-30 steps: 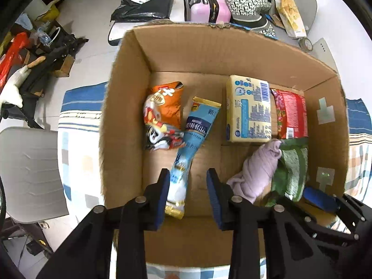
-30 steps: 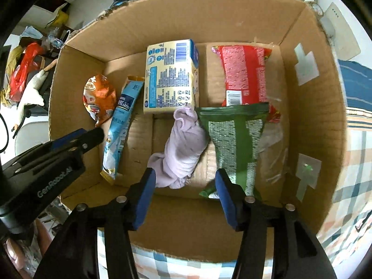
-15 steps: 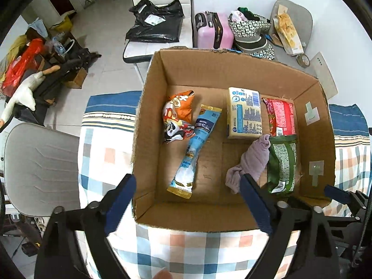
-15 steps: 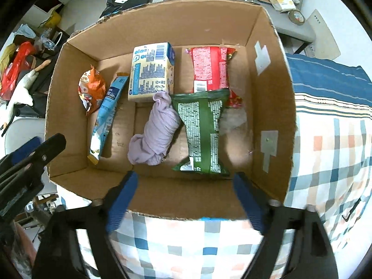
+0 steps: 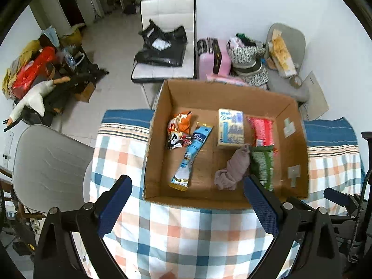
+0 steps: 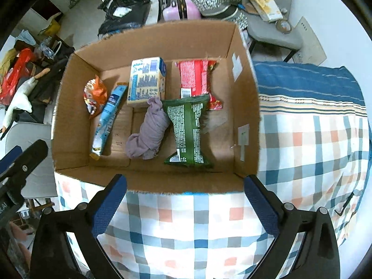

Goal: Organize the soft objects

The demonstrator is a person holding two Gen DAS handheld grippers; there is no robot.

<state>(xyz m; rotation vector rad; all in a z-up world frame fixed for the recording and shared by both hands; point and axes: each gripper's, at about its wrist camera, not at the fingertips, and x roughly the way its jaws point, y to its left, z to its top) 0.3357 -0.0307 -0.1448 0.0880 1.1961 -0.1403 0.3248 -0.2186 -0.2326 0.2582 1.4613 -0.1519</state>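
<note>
An open cardboard box (image 5: 160,107) (image 6: 246,107) stands on a checked cloth. Inside lie an orange snack bag (image 5: 179,130) (image 6: 94,94), a long blue packet (image 5: 191,155) (image 6: 108,121), a yellow carton (image 5: 230,127) (image 6: 146,81), a red packet (image 5: 262,127) (image 6: 196,76), a green packet (image 5: 261,165) (image 6: 189,130) and a rolled mauve cloth (image 5: 232,169) (image 6: 148,134). My left gripper (image 5: 187,207) is open and empty, above and in front of the box. My right gripper (image 6: 186,205) is open and empty, also in front of the box.
The checked cloth (image 5: 186,232) (image 6: 313,139) covers the surface around the box. A grey chair (image 5: 46,162) stands at the left. Behind are a white chair with black bags (image 5: 165,46), a pink case (image 5: 214,55), and a grey chair with clutter (image 5: 283,53).
Both grippers have drawn back up and out of the box and opened wide. The box contents have not moved.
</note>
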